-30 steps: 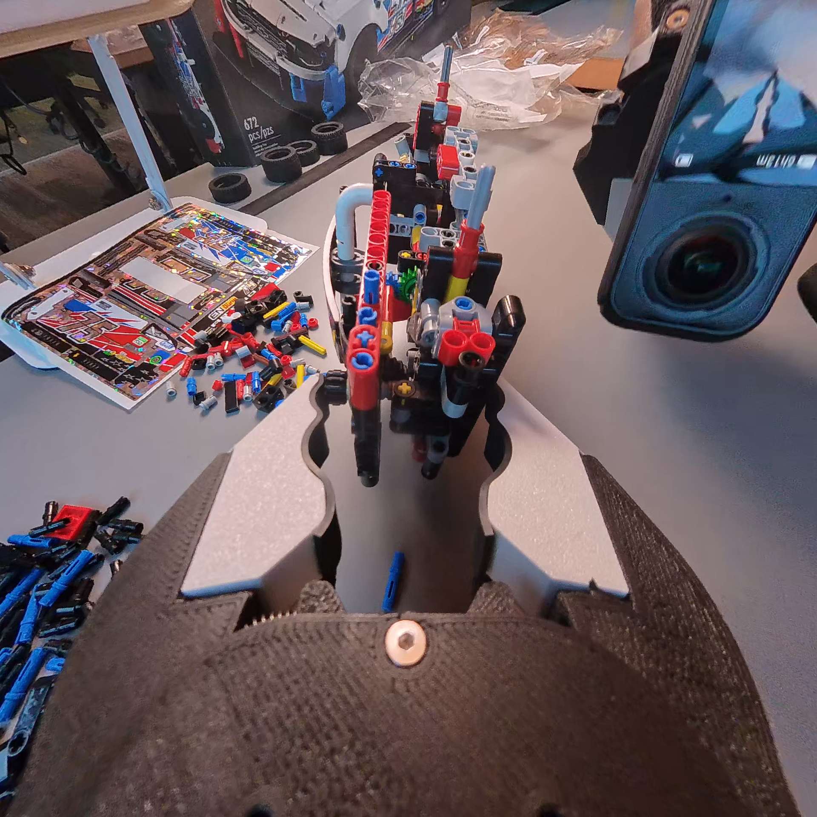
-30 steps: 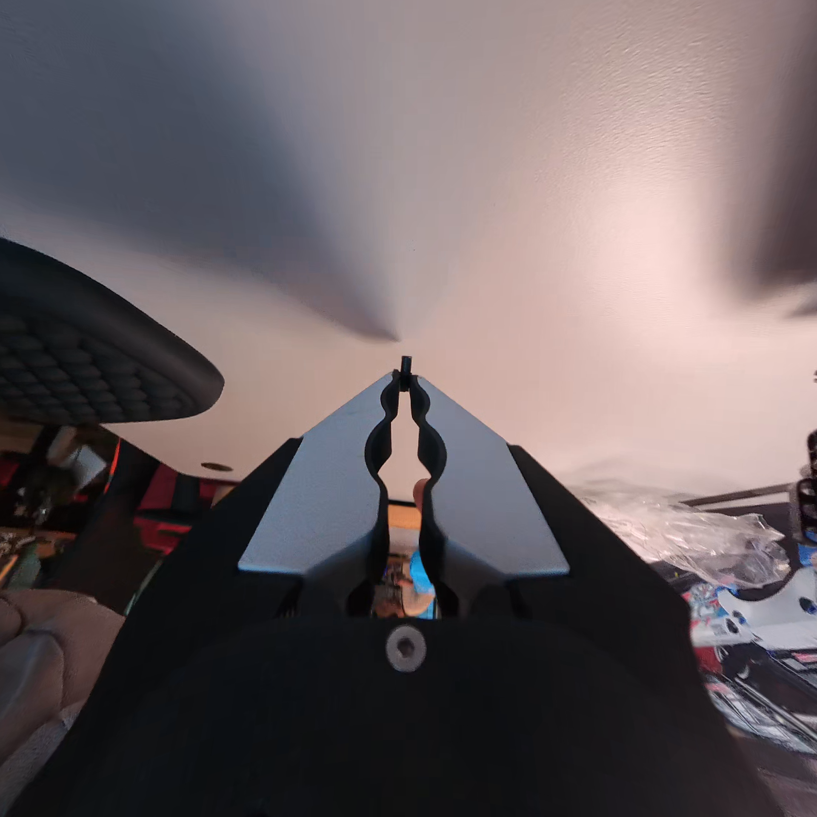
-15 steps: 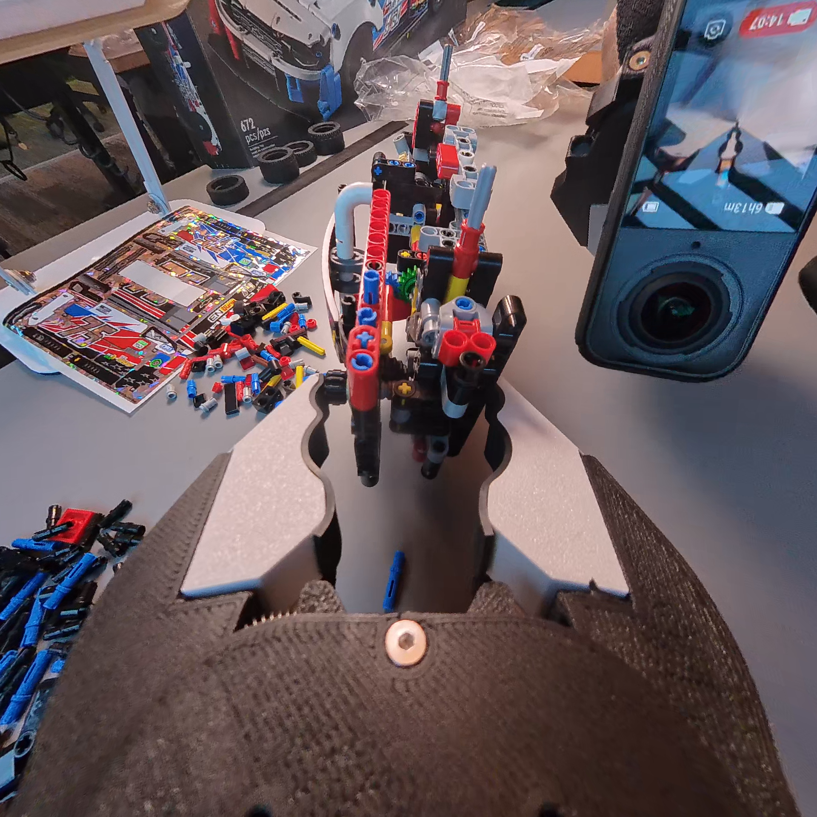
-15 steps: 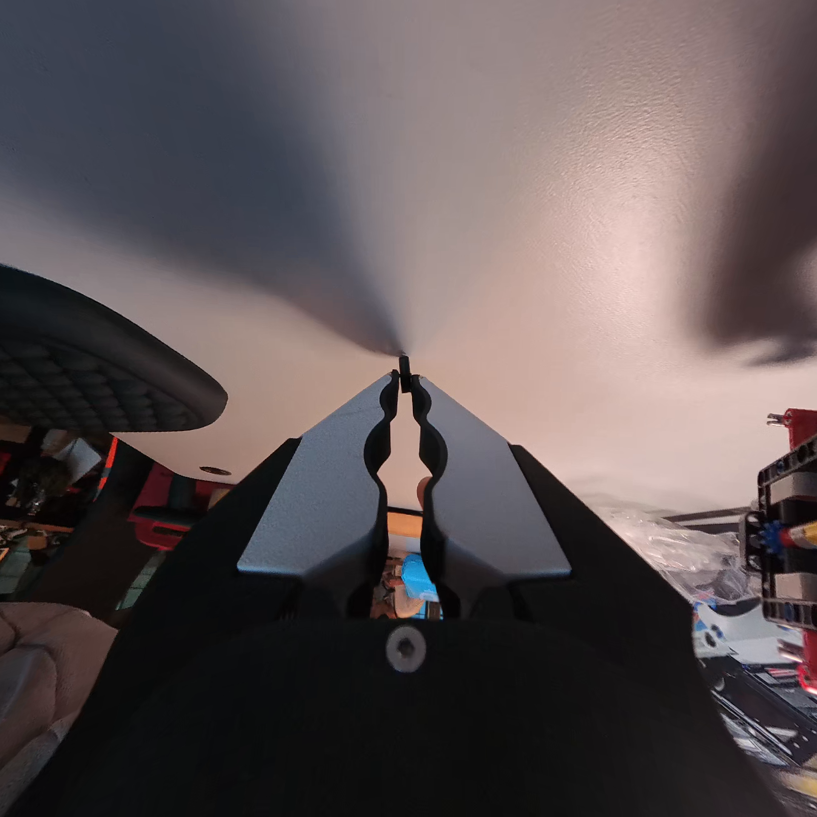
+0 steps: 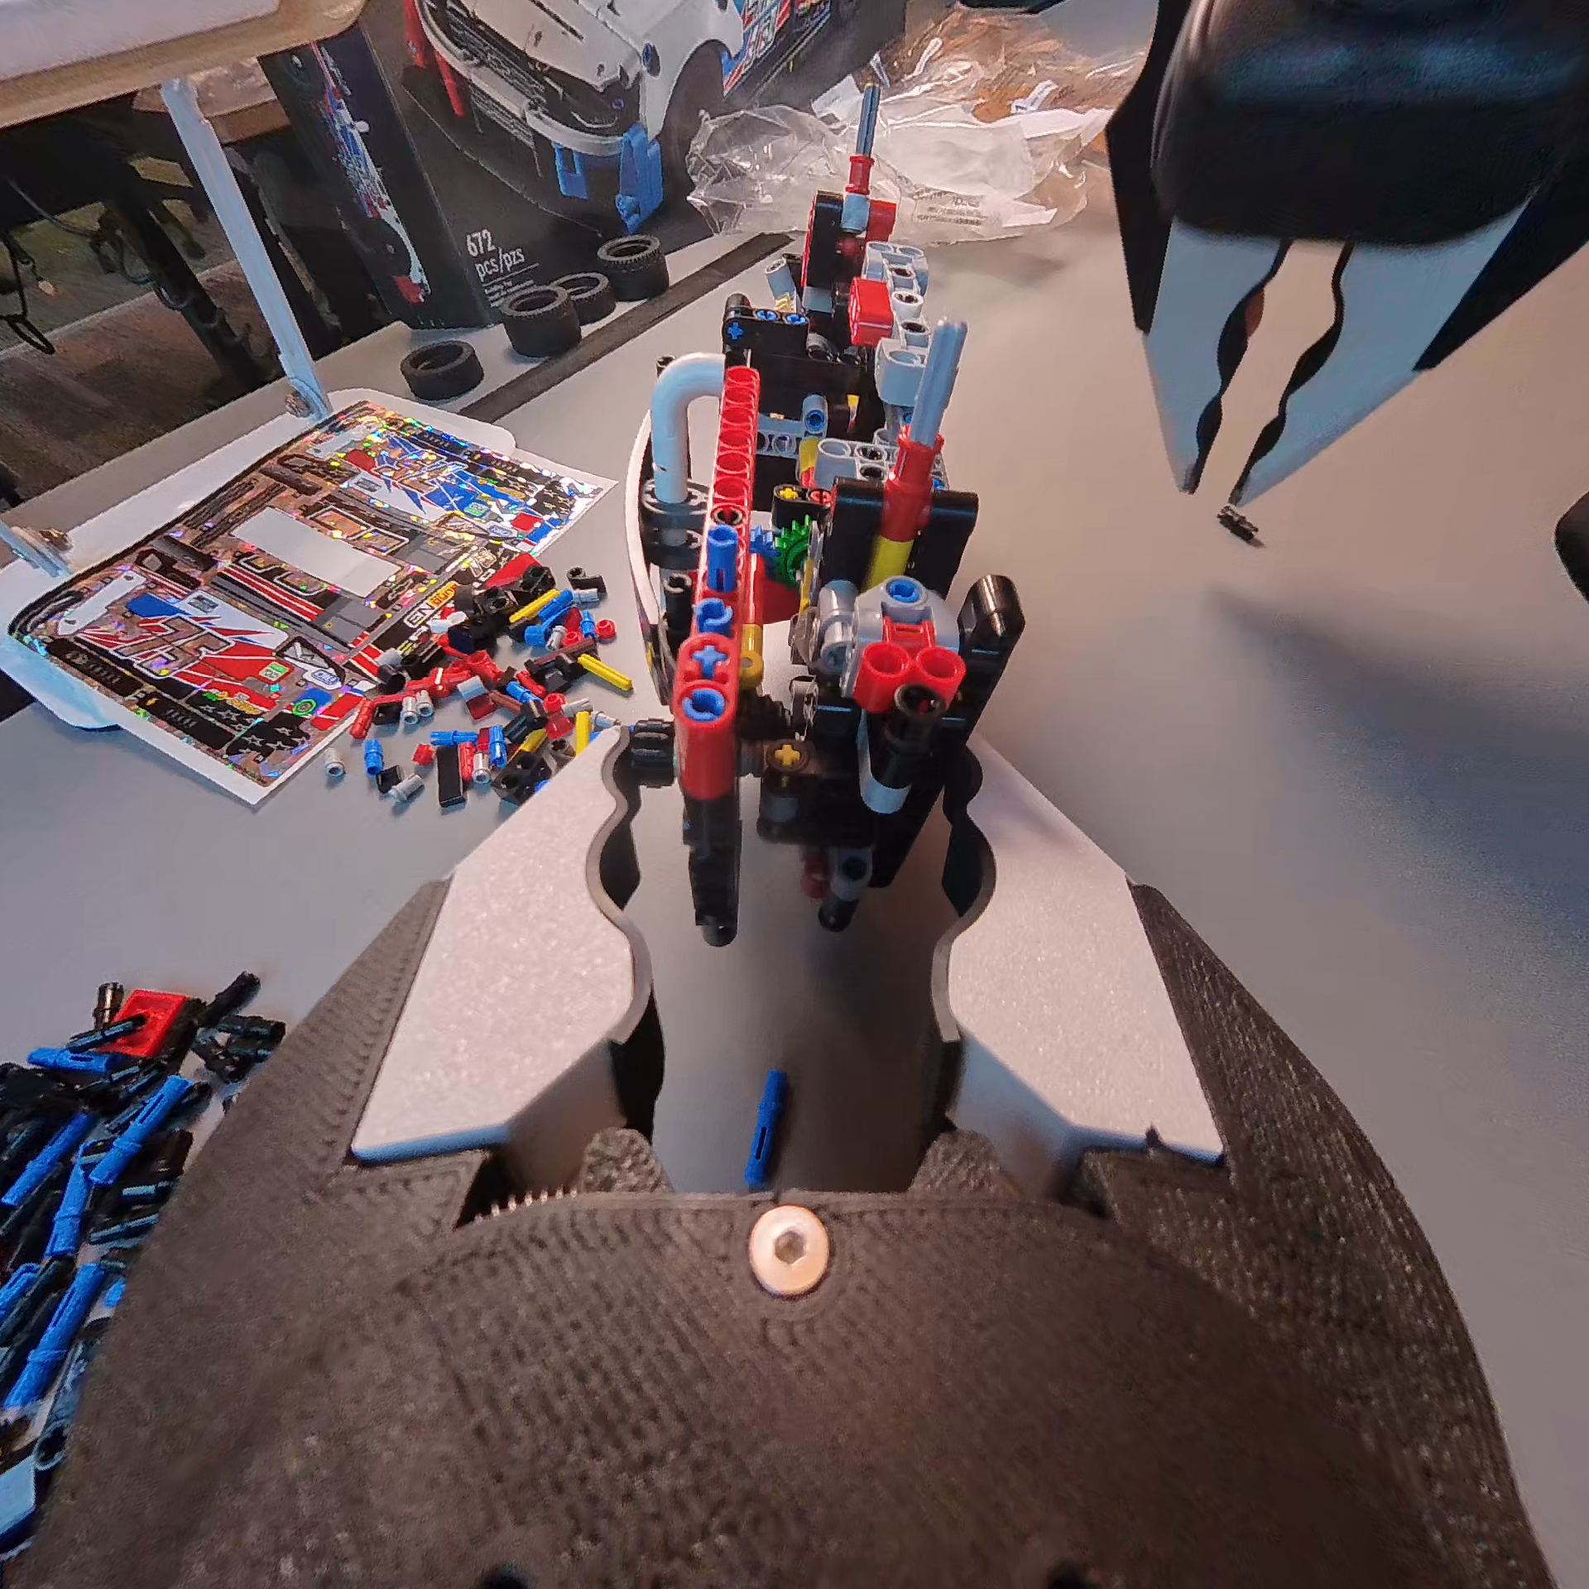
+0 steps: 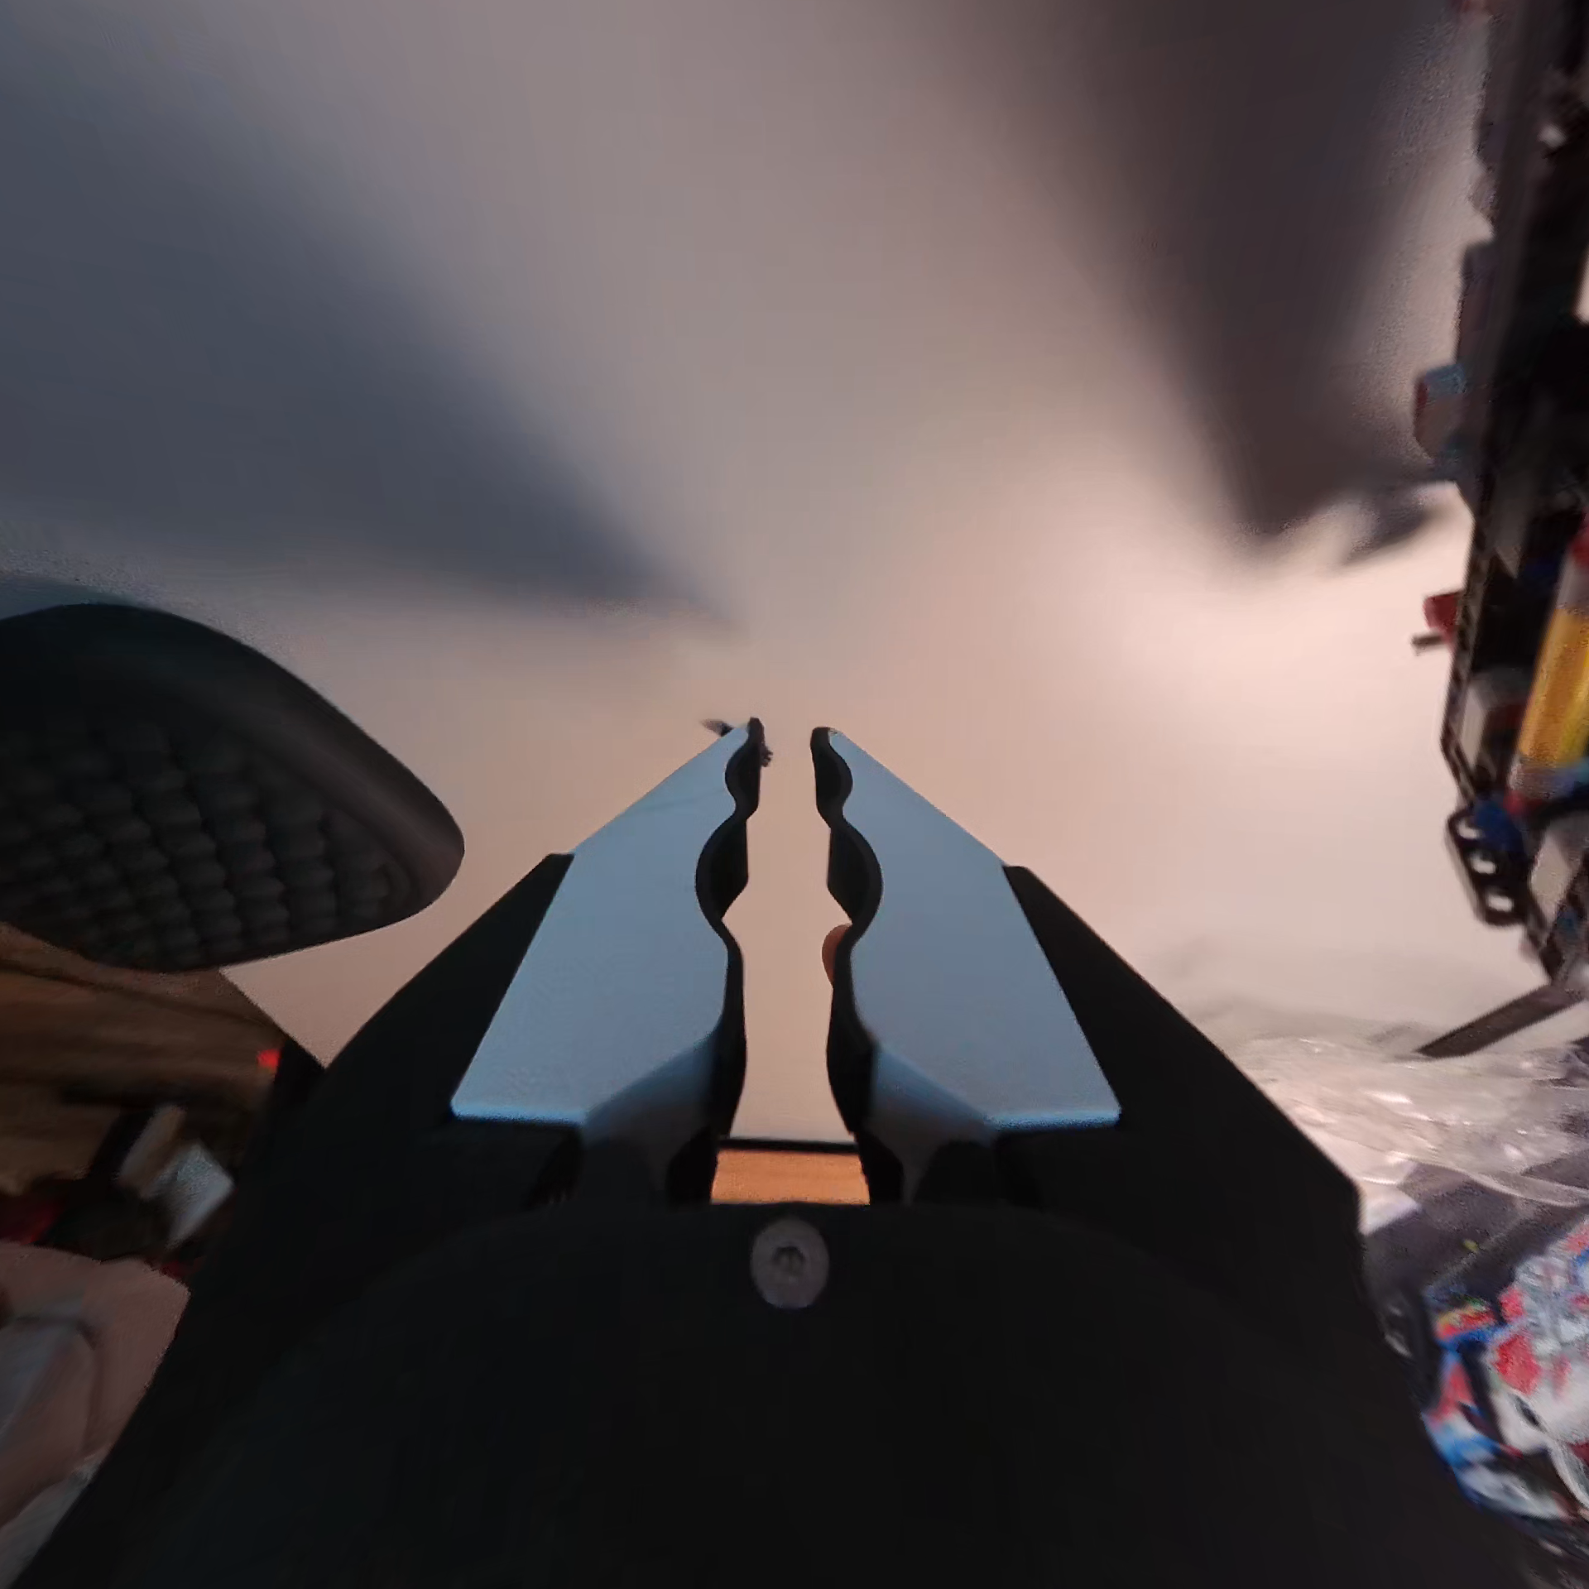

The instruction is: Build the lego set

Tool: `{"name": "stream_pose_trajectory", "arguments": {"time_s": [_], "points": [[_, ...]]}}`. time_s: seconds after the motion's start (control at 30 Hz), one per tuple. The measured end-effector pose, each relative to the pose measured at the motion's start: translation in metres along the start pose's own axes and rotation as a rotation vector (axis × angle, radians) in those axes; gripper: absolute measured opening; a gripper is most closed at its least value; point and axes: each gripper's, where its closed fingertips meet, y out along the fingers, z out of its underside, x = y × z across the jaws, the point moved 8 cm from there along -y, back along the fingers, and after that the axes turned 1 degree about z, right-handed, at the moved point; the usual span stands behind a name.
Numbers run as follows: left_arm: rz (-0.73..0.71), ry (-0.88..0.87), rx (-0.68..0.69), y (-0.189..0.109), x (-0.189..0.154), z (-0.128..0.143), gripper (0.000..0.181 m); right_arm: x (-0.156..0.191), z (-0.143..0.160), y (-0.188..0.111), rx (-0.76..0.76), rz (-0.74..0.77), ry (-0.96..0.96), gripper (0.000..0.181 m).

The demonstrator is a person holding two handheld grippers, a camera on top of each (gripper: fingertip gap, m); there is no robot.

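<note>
The partly built lego model [image 5: 808, 619], in red, black, grey and yellow, stands upright on the grey table [image 5: 1204, 860]. My left gripper [image 5: 795, 774] is closed on its near end, with both fingertips against its black parts. My right gripper [image 5: 1214, 494] hangs at the upper right of the model, fingers pointing down and slightly apart. A small black pin [image 5: 1238, 523] is just below its tips, free of the grip. In the right wrist view the right gripper [image 6: 784, 739] is open, with the pin [image 6: 757, 750] at its left fingertip, and the model [image 6: 1530, 688] shows blurred at the right edge.
A shiny sticker sheet [image 5: 284, 585] and a pile of loose small pieces [image 5: 499, 679] lie left of the model. Blue and black pins [image 5: 86, 1144] lie at the near left. One blue pin [image 5: 765, 1126] lies between my left fingers. The set box [image 5: 533, 129], tyres [image 5: 542, 314] and plastic bags [image 5: 946, 146] are behind. The gap from one gripper's tips to the other's is roughly 20 centimetres. It is some 9 centimetres from my left tips to the blue pin [image 5: 765, 1126].
My right gripper has swung so its fingers point down beside the model. It has opened and let go of the small black pin. My left gripper and the model have not moved.
</note>
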Motion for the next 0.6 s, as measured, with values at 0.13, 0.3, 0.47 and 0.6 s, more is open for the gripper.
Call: {"name": "stream_pose_trajectory", "arguments": {"time_s": [0.13,0.3,0.47,0.6], "points": [[0.001,-0.002,0.001,0.000,0.000,0.000,0.070,-0.003,0.039,0.006,-0.288,0.006,0.250,0.013],[0.007,-0.001,-0.002,0.001,0.001,0.000,0.070,0.021,0.089,0.044,-0.700,0.052,0.306,0.017],[0.009,0.008,-0.007,0.001,0.001,0.000,0.070,0.029,0.085,0.056,-0.843,0.107,0.236,0.023],[0.005,0.014,-0.006,0.001,0.000,0.000,0.070,0.027,0.083,0.056,-0.831,0.034,0.209,0.014]]}}
